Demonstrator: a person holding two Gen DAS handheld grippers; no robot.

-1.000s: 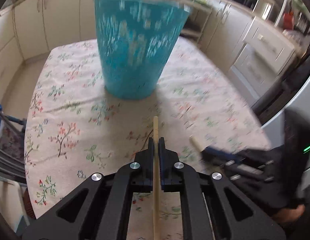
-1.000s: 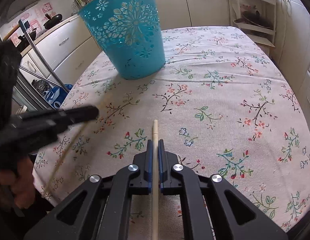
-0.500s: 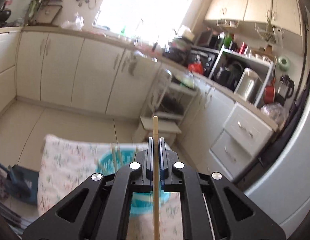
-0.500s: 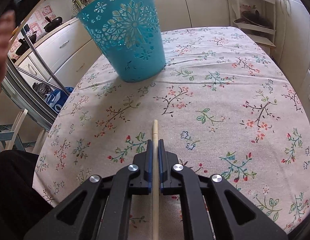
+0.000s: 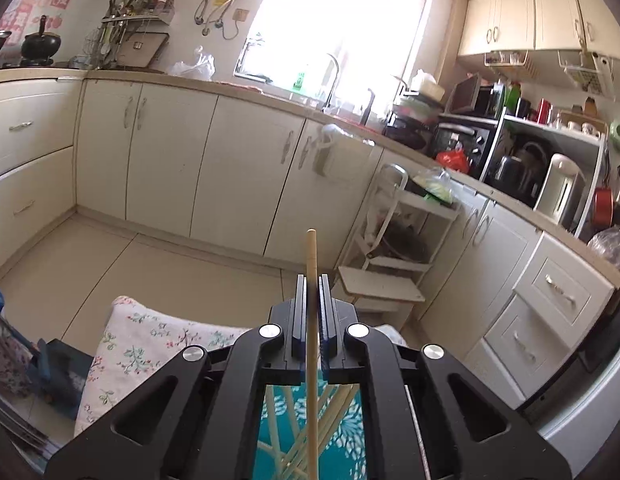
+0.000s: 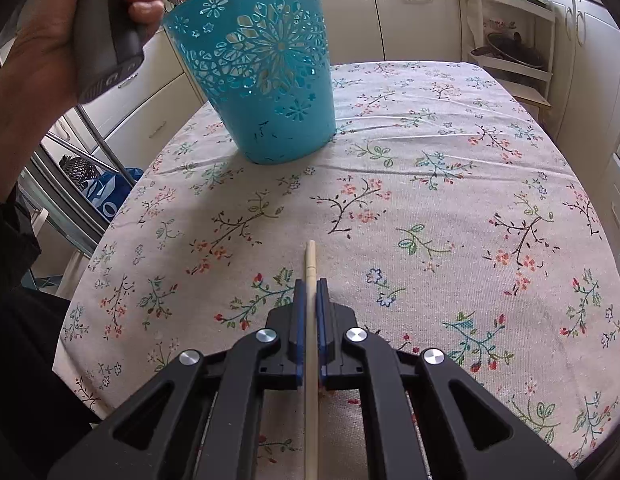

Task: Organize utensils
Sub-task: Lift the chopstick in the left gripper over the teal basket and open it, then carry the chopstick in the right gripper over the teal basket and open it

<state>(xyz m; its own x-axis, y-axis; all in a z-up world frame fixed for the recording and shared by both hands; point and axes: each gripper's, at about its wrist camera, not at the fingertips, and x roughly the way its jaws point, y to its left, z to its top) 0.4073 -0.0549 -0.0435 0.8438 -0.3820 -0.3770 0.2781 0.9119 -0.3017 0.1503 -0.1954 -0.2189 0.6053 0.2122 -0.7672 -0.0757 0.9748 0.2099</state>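
left gripper (image 5: 310,312): raised over the mouth of the teal basket (image 6: 265,68), which lies straight below the jaws; jaws pressed together on a wooden chopstick (image 5: 311,320), its long axis running forward between the fingers and its lower end over chopsticks already in the basket
right gripper (image 6: 308,312): low over the floral tablecloth (image 6: 450,184), well short of the basket, which lies ahead and left; jaws clenched on a second chopstick (image 6: 310,304) pointing forward
nearer hand: the left, by my reading, so its release comes first
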